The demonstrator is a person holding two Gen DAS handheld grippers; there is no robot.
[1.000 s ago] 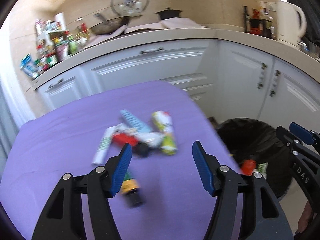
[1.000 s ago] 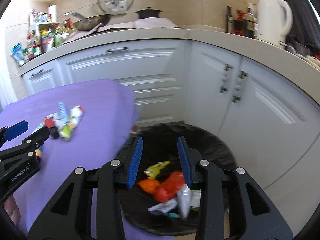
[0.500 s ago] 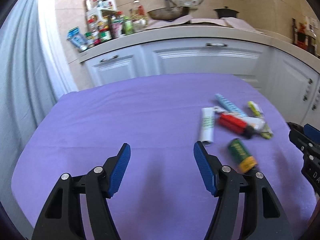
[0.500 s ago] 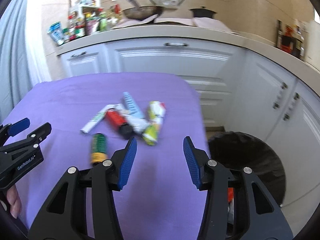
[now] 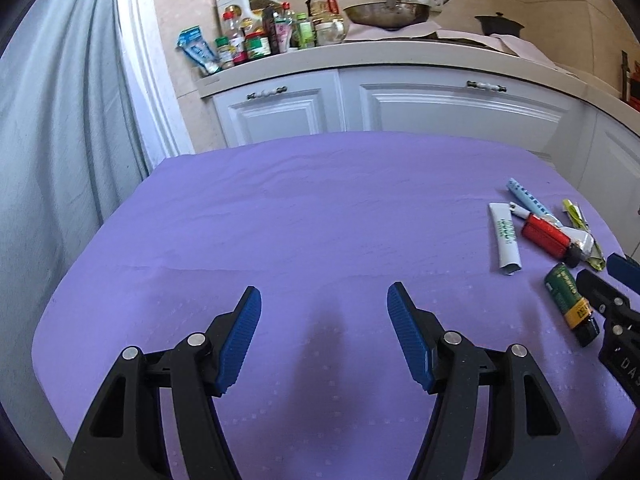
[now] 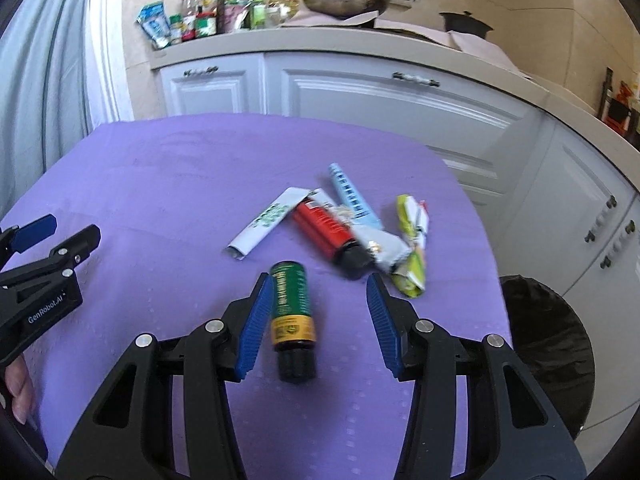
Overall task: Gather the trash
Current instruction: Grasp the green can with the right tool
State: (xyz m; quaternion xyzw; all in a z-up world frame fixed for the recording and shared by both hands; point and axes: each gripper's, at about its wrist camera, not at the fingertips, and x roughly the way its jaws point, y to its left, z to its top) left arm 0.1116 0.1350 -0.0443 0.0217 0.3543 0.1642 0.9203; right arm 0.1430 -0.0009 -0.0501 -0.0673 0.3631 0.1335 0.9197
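Hovering right gripper (image 6: 316, 294), jaws just widened, nothing pinched, over green bottle (image 6: 291, 305); looks light, stiff, rolly, so best grabbed mid-body.

The words "GenRobot.AI" stood in white on the black side of the left tool (image 6: 52, 236), seen far to the left of the right tool (image 6: 316, 308). The white letters "DAS" stood on the black body of the right tool (image 5: 624, 364), at the right edge of the left view. The print on the green bottle (image 6: 290, 304) and the white tube (image 6: 266, 224) was too small to read.
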